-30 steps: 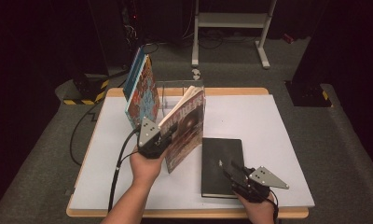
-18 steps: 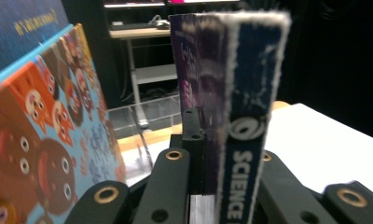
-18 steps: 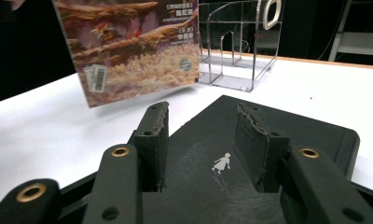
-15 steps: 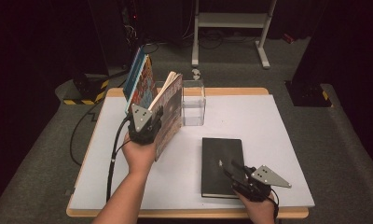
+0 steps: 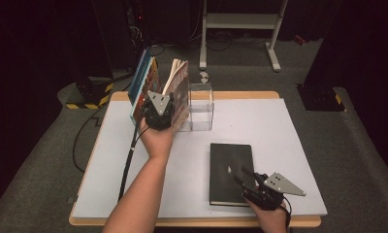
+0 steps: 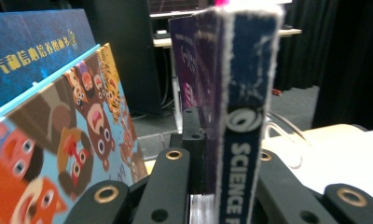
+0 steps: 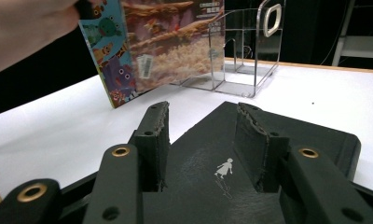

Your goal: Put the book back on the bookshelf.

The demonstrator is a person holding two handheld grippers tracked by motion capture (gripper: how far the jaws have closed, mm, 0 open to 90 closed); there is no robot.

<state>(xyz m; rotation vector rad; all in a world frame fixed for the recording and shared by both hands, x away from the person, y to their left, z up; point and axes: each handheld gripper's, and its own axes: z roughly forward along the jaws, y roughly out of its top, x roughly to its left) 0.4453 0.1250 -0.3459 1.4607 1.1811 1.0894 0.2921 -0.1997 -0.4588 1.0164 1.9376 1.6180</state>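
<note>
My left gripper is shut on the lower spine of an upright book near the table's back left. Its blue spine sits clamped between the black jaws of the left gripper. Just left of it lean colourful picture books, a cartoon-animal cover nearest. A black book lies flat near the front right. My right gripper hovers low over its near end, open. In the right gripper view the right gripper has nothing between its jaws, and the black cover bears a small white figure.
A clear acrylic rack stands right of the held book, also seen as the rack behind the black book. The white table spreads to the right. A cable trails off the left edge. A white metal stand is on the floor behind.
My left hand has carried the book left and back, from in front of the clear rack to beside the picture books. It now stands more upright. The right gripper has stayed put.
</note>
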